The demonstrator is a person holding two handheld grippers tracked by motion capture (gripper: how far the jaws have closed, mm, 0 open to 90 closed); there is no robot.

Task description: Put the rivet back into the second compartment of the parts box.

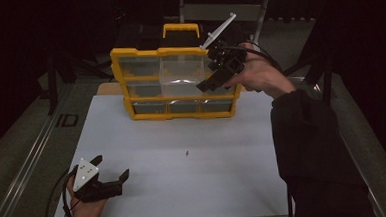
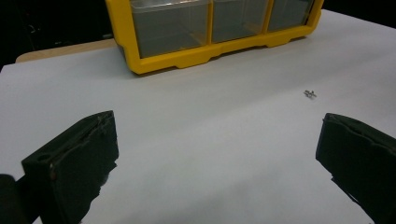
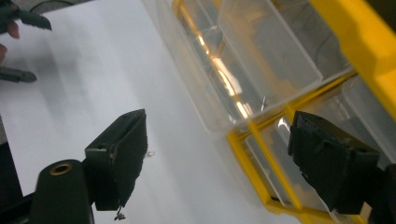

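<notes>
Nearest the person, the left gripper (image 1: 111,169) is held wide open and empty over the white table (image 1: 185,189), well short of the yellow organizer (image 1: 177,114), with a small screw (image 1: 187,152) lying between the two. Farther off, the right gripper (image 1: 213,80) is seen at the organizer's right front, just beside the pulled-out clear drawer (image 1: 181,74), jaws spread and gripping nothing. The drawer is judged the nearer reach for the right hand.

A yellow organizer (image 1: 175,83) with clear drawers (image 1: 181,70) sits at upper centre on the white surface (image 1: 193,158); both grippers are black.
</notes>
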